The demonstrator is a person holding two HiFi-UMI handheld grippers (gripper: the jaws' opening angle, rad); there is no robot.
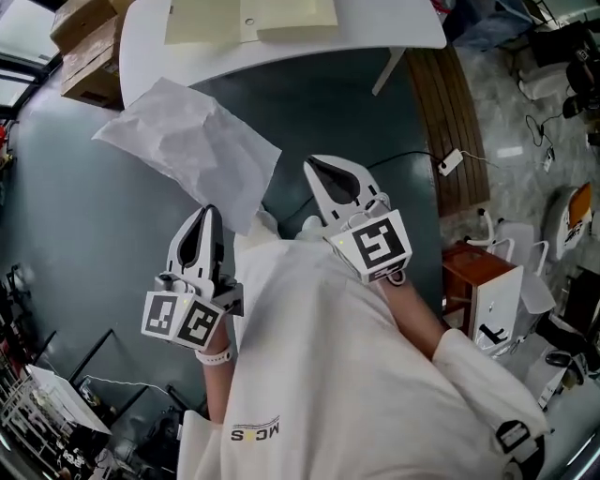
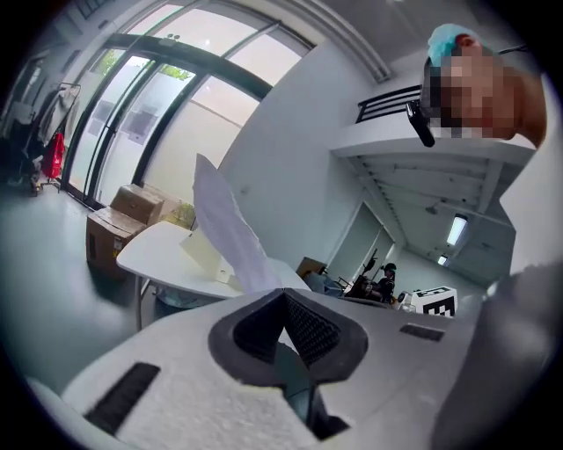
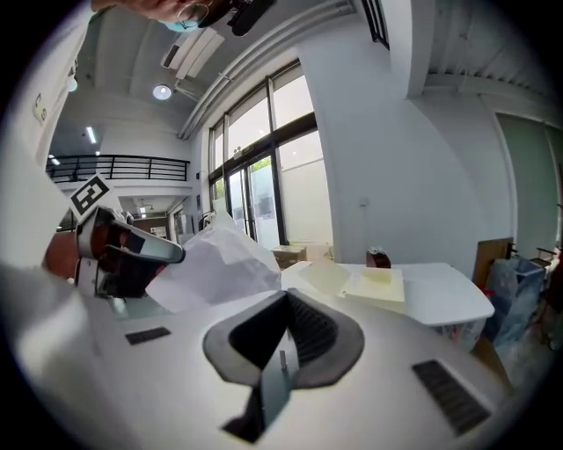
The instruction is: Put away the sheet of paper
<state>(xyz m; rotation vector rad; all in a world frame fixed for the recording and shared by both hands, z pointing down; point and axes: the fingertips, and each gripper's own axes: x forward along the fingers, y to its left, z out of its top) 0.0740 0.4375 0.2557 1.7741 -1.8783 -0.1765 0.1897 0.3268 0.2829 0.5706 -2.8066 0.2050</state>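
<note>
The crumpled white sheet of paper [image 1: 187, 150] sticks out just past the left gripper [image 1: 210, 210], pinched tight in its tips. The right gripper [image 1: 310, 163] beside it is closed, holding nothing. The head view shows the paper's wide face; the left gripper view shows only a thin strip.

The sheet of paper [image 1: 187, 150] is thin, white and matt, crumpled into soft creases. The left gripper [image 1: 208, 212] and right gripper [image 1: 312, 167] have matt white plastic shells, faintly grainy, with black ribbed rubbery pads [image 3: 308, 330]. The table [image 1: 394, 28] is smooth white with a slight sheen. The brown cardboard boxes [image 1: 89, 47] look dull. The floor [image 1: 75, 234] is smooth and dark.
</note>
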